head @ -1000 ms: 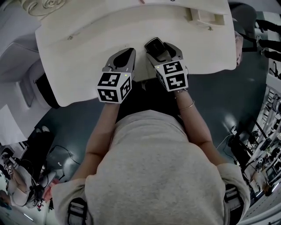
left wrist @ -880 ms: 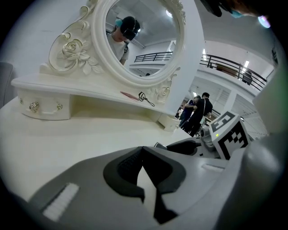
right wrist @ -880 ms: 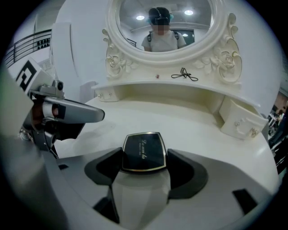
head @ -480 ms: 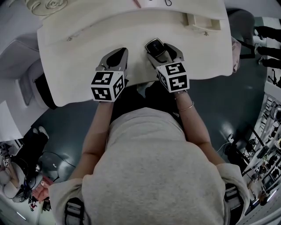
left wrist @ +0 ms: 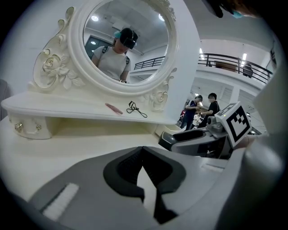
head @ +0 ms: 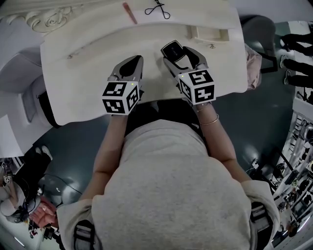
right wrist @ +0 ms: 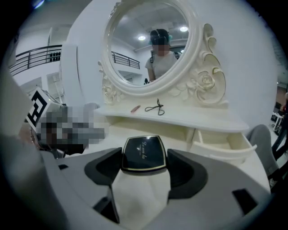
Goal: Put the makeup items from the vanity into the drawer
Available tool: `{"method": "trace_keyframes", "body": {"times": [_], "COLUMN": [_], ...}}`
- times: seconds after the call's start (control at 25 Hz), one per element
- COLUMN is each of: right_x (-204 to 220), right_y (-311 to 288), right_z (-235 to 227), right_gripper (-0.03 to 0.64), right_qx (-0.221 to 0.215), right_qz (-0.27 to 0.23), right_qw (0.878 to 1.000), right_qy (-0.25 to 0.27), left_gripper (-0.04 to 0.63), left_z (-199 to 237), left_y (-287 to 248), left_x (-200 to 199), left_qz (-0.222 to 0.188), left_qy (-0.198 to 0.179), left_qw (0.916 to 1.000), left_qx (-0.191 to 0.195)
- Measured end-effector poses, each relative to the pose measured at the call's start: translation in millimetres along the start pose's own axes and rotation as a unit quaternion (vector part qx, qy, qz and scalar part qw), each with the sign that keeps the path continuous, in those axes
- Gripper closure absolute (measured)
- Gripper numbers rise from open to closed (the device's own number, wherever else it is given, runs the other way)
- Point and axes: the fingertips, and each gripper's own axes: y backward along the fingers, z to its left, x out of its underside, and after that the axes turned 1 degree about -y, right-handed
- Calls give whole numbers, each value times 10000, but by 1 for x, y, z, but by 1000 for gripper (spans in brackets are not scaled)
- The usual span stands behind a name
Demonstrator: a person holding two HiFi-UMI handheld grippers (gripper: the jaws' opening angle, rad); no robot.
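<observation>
A black compact with a gold rim sits between the jaws of my right gripper, which is shut on it, above the cream vanity top. The head view has the compact sticking out ahead of the right gripper. A small drawer stands open ahead and to the right, also seen from above. A pink stick and a black eyelash curler lie on the raised shelf. My left gripper hovers beside the right one, shut and holding nothing.
An oval mirror in a carved white frame rises behind the shelf. A second small drawer at the shelf's left end is closed. The vanity's front edge is just under both grippers, and dark floor surrounds the table.
The view has tipped forward, so the shelf with the pink stick and curler now shows. Both grippers stay over the vanity top; the right one keeps the compact.
</observation>
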Motion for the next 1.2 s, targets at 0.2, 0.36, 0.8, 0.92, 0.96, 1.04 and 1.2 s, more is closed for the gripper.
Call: {"method": "trace_keyframes", "body": {"times": [0.2, 0.36, 0.8, 0.92, 0.96, 1.04, 1.2], "right_x": [-12, -12, -14, -13, -12, -11, -10], "right_y": [21, 32, 43, 41, 41, 41, 43], "right_z": [-42, -79, -131, -136, -138, -143, -154], "right_gripper": [313, 313, 313, 313, 313, 313, 311], "right_qx": [135, 322, 279, 173, 142, 120, 80], "right_qz": [-126, -124, -147, -118, -95, -51, -90], "right_qw": [9998, 9992, 9995, 9997, 9998, 9998, 9997], "right_qy": [110, 211, -1, -111, -131, -130, -216], "left_gripper": [586, 586, 586, 586, 586, 586, 586], "left_z": [-31, -51, -79, -83, -84, -87, -81], "left_y": [-24, -44, -77, -84, -86, -91, -95], "left_x": [-6, -11, -26, -24, -25, -26, -33], "left_qz": [-14, -39, -91, 30, 45, 45, 6], "left_qy": [-2, 0, 2, -7, -5, -11, 2], "left_qw": [10000, 9999, 9999, 9999, 9998, 9998, 10000], "left_qx": [70, 131, 122, 151, 167, 185, 56]}}
